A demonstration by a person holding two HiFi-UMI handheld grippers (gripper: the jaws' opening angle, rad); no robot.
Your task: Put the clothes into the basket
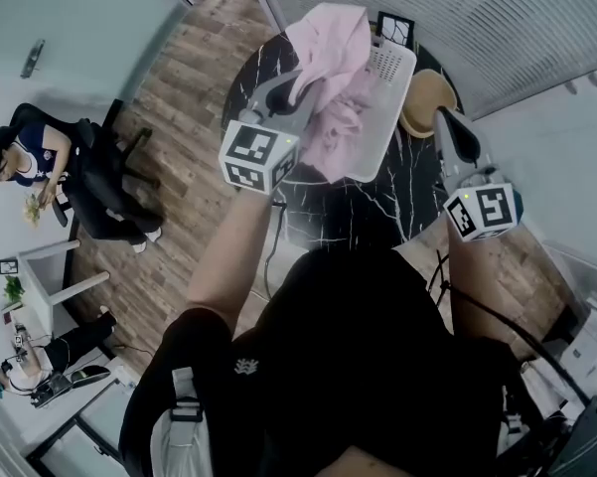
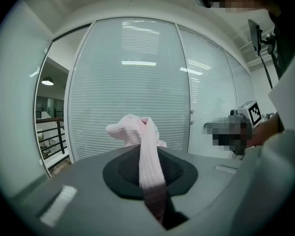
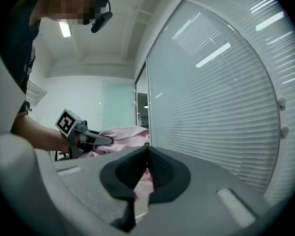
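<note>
1. Gripping a pink garment (image 1: 333,78) in the left gripper (image 1: 303,95), with jaws clamped together on a ribbed strip of the cloth.
2. Holding it bunched above the left part of the white basket (image 1: 389,87) on the round black marble table (image 1: 377,207) — lower folds down at the rim, but impossible to tell whether resting inside.
3. Hovering the right gripper (image 1: 447,117) off to the right, well apart from the cloth, with tips pressed together on nothing; glimpsing pink through the gap lower down, but beyond the jaws, not between them.
4. Judging the task close to its end: over the basket, not yet let go. Left to do — lowering the garment in and releasing it. Seeing no other clothes on the table.
</note>
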